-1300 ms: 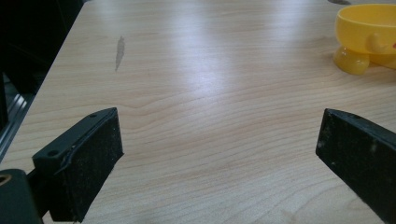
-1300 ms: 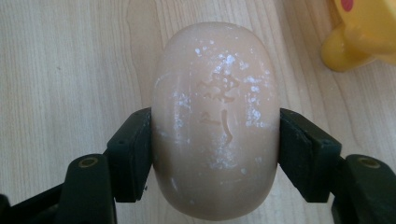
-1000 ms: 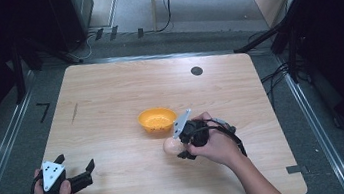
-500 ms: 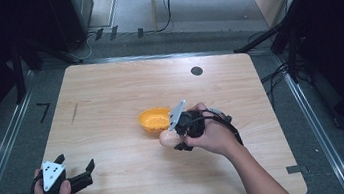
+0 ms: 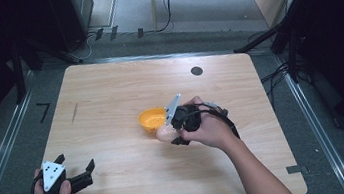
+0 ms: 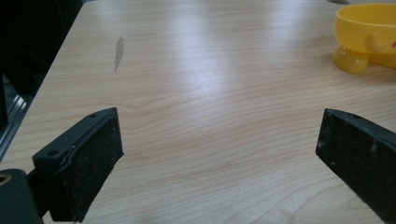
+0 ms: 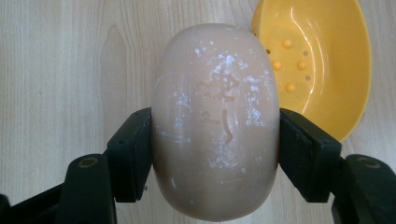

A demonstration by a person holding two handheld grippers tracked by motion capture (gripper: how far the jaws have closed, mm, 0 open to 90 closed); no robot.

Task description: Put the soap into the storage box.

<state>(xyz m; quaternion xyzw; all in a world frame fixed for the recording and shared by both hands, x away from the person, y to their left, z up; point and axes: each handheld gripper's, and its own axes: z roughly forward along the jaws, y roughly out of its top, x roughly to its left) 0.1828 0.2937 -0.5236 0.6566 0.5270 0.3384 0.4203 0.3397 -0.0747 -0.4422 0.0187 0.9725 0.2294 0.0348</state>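
Right gripper view shows the right gripper (image 7: 215,140) clamping the pinkish soap bar (image 7: 215,121) just beside the yellow dish (image 7: 322,60) mid-tabletop, so I'd centre it over the dimples before letting go.

the high view looks forward and down on the whole table (image 5: 108,85) from above its near edge. the left gripper view skims low across it toward the bowl (image 6: 369,35). the right gripper view looks straight down, close on the same bowl (image 7: 322,60).
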